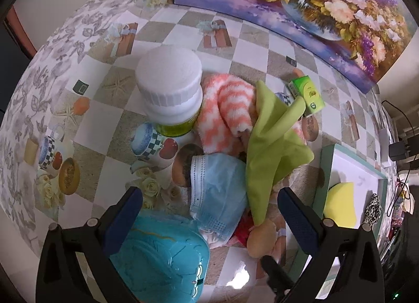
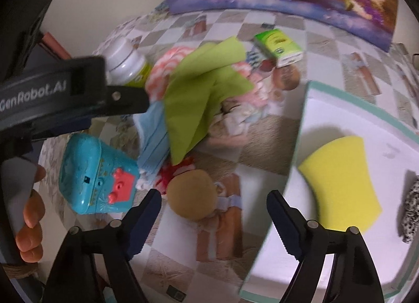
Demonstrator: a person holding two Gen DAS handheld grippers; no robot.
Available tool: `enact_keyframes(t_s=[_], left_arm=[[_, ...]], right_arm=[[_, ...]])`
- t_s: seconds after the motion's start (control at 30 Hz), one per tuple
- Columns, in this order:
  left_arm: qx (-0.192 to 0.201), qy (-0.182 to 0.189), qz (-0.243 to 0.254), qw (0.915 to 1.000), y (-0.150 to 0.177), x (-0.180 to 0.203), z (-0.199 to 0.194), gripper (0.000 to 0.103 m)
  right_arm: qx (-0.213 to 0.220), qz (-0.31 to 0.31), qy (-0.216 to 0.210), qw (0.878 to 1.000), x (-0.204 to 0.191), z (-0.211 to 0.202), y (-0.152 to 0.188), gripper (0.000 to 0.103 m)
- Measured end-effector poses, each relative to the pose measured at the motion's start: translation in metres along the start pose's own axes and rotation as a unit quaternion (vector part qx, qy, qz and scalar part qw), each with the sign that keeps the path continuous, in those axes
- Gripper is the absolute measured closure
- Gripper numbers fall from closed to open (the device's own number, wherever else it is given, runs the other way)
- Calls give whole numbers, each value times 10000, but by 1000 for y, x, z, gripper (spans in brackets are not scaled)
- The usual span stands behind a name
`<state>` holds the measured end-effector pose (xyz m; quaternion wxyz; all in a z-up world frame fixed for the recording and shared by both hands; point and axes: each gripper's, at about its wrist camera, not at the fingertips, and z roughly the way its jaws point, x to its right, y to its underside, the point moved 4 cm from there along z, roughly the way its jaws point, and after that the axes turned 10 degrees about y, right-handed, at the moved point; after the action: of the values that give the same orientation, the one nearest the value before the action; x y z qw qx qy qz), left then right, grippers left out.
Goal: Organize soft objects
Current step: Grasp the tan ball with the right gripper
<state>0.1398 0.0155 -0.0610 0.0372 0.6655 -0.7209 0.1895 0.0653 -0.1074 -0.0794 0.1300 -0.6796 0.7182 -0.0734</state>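
- Table (image 1: pixel 86 130): covered with a checkered printed cloth. A flower painting (image 1: pixel 301 7) leans along its far edge.
- White tray (image 2: pixel 340 109) with a pale green rim: sits at the right side of the table. It holds a yellow sponge (image 2: pixel 343 182) and, at its right edge, a black-and-white spotted fabric item (image 2: pixel 411 211).
- Left gripper (image 1: pixel 209 206): points steeply down over the pile of soft things. Jaws are spread wide and the pads press on nothing. The blue face mask (image 1: pixel 217 193) and the lower tip of the green cloth (image 1: pixel 272 151) lie between the fingers, below them; contact cannot be confirmed. In the right wrist view a hand (image 2: pixel 28 214) grips its handle.
- Right gripper (image 2: pixel 212 203): jaws are apart and empty, no object between the pads. The left finger (image 2: pixel 146 214) sits just beside the tan plush ball (image 2: pixel 192 193); the right finger stands over the tray rim.
- Soft pile, centre of the table: green cloth is draped over an orange-and-white striped fluffy towel (image 1: pixel 230 109) and overlaps the face mask. The tan plush ball lies nearest the grippers, next to a red fabric scrap (image 2: pixel 170 174).
- Teal plastic toy box (image 2: pixel 97 172) with a red face plate: left of the pile, just beside the mask.
- White-capped bottle (image 1: pixel 170 88) with a green label: upright, touching the striped towel.
- Small green carton (image 1: pixel 306 93): behind the pile, near the cloth's upper corner.
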Motion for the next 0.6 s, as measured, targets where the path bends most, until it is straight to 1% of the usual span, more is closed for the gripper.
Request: enact_keyframes(t_s=[0.33, 0.53, 0.6], left_arm=[[-91, 5, 69, 9999, -1, -2, 5, 1], [-116, 16, 125, 9999, -2, -1, 9, 1], [-124, 49, 131, 9998, -2, 0, 10, 1]], right_arm=[[-275, -150, -181, 9993, -21, 24, 6, 28], [-393, -124, -347, 9985, -28, 34, 9, 41], [-402, -87, -366, 9985, -26, 36, 9, 48]])
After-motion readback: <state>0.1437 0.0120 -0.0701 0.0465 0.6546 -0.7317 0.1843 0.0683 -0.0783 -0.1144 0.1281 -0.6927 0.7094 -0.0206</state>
